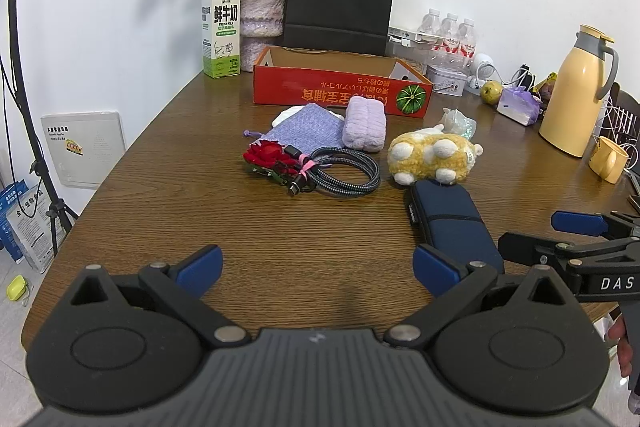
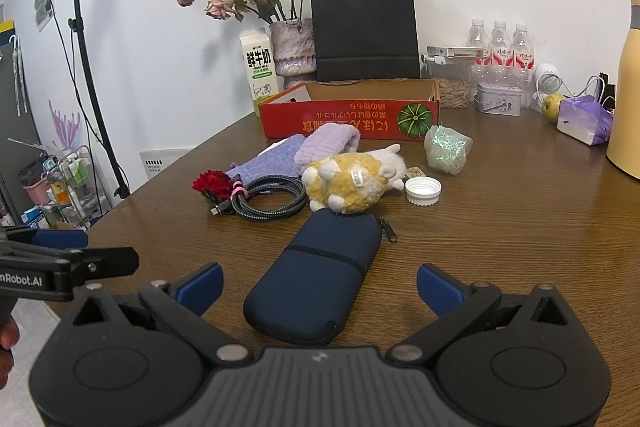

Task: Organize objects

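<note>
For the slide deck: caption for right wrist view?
Open right tool poised over navy zip pouch on cluttered wooden table.

A long navy zippered fabric pouch (image 2: 316, 279) lies flat near the desk's front edge, touching a yellow-and-white plush toy (image 2: 352, 181) on its side. Beside them: a coiled braided cable (image 2: 272, 203), a red fabric rose (image 2: 212, 183), a lavender cloth bag (image 2: 272, 157), a folded purple towel (image 2: 326, 145).

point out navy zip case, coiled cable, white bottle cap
navy zip case (image 2: 316, 279): right wrist view, middle of its top face
coiled cable (image 1: 346, 169): left wrist view, braided loop
white bottle cap (image 2: 423, 190): right wrist view, ribbed rim
</note>
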Demonstrator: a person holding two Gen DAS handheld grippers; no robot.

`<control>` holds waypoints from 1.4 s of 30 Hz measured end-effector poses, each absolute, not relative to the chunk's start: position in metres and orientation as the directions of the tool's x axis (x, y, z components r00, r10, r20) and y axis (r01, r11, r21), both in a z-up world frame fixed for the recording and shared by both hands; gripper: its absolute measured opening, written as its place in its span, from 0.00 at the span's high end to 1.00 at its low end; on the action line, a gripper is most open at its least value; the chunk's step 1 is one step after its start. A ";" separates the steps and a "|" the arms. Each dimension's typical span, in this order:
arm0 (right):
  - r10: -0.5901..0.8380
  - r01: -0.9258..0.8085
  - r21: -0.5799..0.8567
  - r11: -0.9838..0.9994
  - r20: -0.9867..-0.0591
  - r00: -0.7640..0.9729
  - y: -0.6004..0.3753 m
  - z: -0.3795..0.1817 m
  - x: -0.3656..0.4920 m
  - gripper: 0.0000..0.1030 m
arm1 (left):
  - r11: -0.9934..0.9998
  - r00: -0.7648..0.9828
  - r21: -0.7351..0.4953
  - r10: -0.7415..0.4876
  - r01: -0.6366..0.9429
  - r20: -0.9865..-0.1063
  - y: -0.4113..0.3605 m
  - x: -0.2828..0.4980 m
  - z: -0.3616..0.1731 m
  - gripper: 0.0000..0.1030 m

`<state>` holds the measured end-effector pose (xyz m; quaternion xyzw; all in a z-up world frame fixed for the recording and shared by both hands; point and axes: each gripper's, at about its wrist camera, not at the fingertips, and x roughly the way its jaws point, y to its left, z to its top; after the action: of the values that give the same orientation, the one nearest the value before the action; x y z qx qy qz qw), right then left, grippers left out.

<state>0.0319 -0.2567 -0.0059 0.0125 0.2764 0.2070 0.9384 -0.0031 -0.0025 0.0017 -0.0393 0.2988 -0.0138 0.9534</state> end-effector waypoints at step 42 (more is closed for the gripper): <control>0.393 -0.387 0.135 0.912 -0.556 0.732 -0.244 -0.023 0.052 0.00 | 0.997 0.813 -0.075 -0.030 -0.017 -0.581 0.005 0.016 -0.010 0.00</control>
<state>0.0515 -0.2445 -0.0229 0.0049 0.2998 0.2098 0.9306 0.0158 0.0054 -0.0096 -0.0383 0.3057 -0.0033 0.9514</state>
